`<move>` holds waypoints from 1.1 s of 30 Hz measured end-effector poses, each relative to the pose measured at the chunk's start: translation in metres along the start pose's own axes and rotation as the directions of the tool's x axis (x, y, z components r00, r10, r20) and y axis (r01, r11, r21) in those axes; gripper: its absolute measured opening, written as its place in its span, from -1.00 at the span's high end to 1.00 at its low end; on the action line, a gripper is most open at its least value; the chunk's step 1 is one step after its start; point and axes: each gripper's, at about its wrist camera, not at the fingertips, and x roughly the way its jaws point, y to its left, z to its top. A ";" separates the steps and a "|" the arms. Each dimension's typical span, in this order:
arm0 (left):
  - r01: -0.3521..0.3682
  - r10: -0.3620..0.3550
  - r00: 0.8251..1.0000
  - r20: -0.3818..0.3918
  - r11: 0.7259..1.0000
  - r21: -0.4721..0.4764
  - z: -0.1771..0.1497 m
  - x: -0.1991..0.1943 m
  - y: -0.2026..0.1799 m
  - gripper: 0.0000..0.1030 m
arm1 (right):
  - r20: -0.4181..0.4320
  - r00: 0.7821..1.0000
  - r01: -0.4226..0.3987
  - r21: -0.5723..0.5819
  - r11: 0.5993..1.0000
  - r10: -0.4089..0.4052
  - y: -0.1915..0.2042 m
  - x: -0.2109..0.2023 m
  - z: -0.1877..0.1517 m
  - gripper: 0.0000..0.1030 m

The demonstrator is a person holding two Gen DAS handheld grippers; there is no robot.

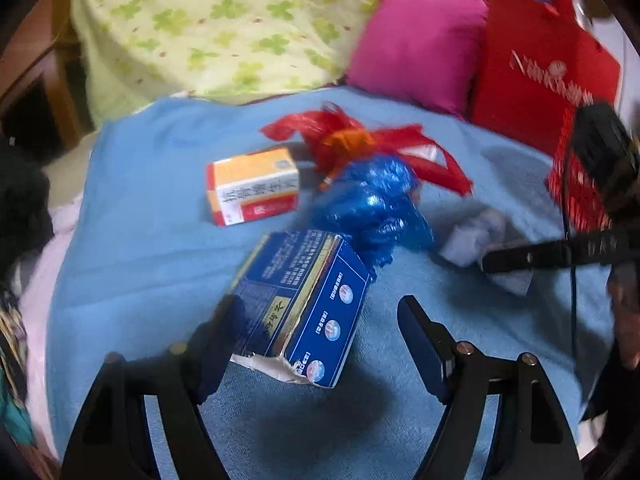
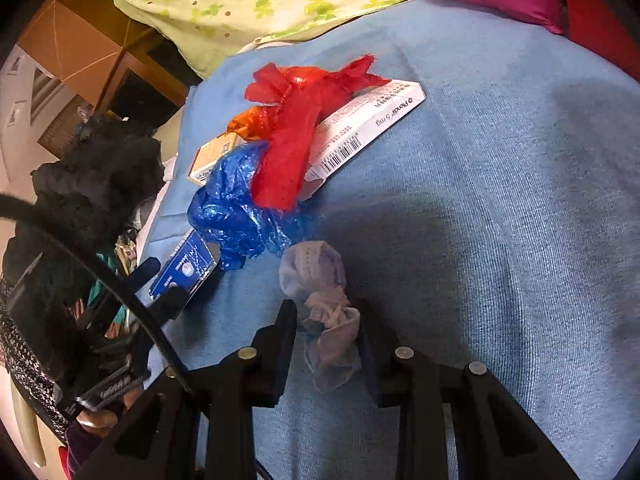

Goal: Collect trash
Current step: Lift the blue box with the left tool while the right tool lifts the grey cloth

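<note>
Trash uncollected, all on blue blanket [image 2: 500,200]. Right tool [image 2: 326,328] closed around crumpled tissue [image 2: 320,280], not lifted. Left tool [image 1: 320,320] spread apart around blue box [image 1: 304,312], no grip. Beyond: blue bag [image 1: 376,204], red bag [image 1: 352,140], orange box [image 1: 252,188], white box [image 2: 368,120] untouched.

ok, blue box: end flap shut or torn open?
Torn open: the blue box shows a ragged white edge at its near end, between the open left gripper's fingers.
</note>
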 end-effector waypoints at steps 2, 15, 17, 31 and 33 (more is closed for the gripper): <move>-0.032 0.032 0.999 -0.025 0.999 0.014 -0.001 0.008 -0.004 -0.53 | 0.000 1.000 0.003 -0.005 1.000 -0.003 0.002 0.002 0.000 0.38; -0.030 0.023 0.999 -0.047 0.990 -0.137 -0.005 0.022 0.034 -0.44 | 0.026 1.000 -0.014 -0.005 1.000 0.014 0.001 -0.003 0.000 0.37; -0.029 0.023 0.999 -0.041 0.985 -0.168 -0.004 0.018 0.041 -0.15 | 0.066 0.998 0.001 -0.035 0.999 0.001 0.005 -0.010 -0.001 0.37; 0.057 -0.055 0.998 0.014 0.967 -0.247 -0.001 -0.010 0.041 0.09 | 0.073 0.996 -0.051 0.018 0.999 0.049 -0.002 -0.023 0.002 -0.23; 0.062 -0.057 0.998 0.027 0.963 -0.263 -0.002 -0.020 0.041 0.09 | 0.088 0.994 -0.073 0.049 0.996 0.068 -0.007 -0.025 0.003 -0.37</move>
